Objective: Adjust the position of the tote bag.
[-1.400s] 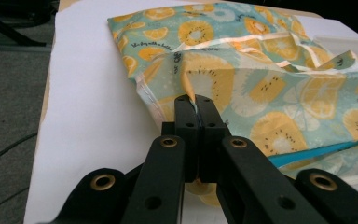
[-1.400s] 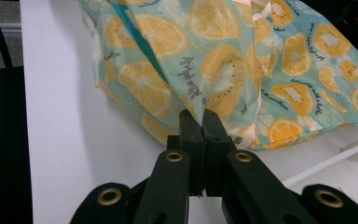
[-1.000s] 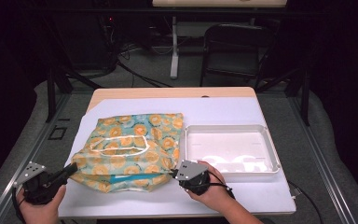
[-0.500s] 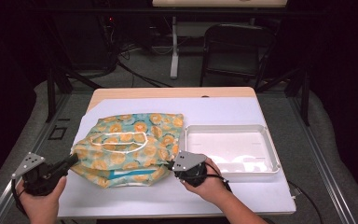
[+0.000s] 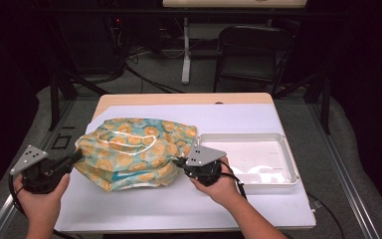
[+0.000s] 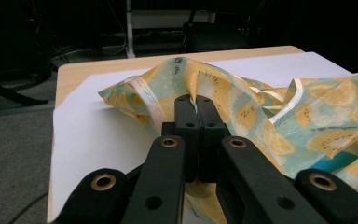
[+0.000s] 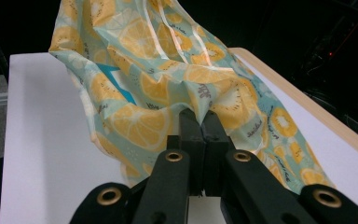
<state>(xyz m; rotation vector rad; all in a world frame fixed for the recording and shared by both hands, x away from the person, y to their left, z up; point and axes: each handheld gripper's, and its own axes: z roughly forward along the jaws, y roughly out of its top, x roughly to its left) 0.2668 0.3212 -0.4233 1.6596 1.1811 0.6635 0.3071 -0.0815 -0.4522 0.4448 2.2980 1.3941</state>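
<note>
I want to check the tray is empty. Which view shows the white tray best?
The high view: the whole tray lies right of the bag, nothing visible inside. The two gripper views show bag cloth and tabletop.

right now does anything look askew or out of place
Nothing stands out. The bag is bunched and lifted at both sides, but that is because the left gripper and right gripper are shut on its fabric. The tray sits square beside it.

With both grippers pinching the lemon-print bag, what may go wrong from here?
1. Each hand-held gripper, left and right, pinches only a small fold of the thin bag; it may slip free.
2. The white tray lies beside the bag; swinging fabric might push it.
</note>
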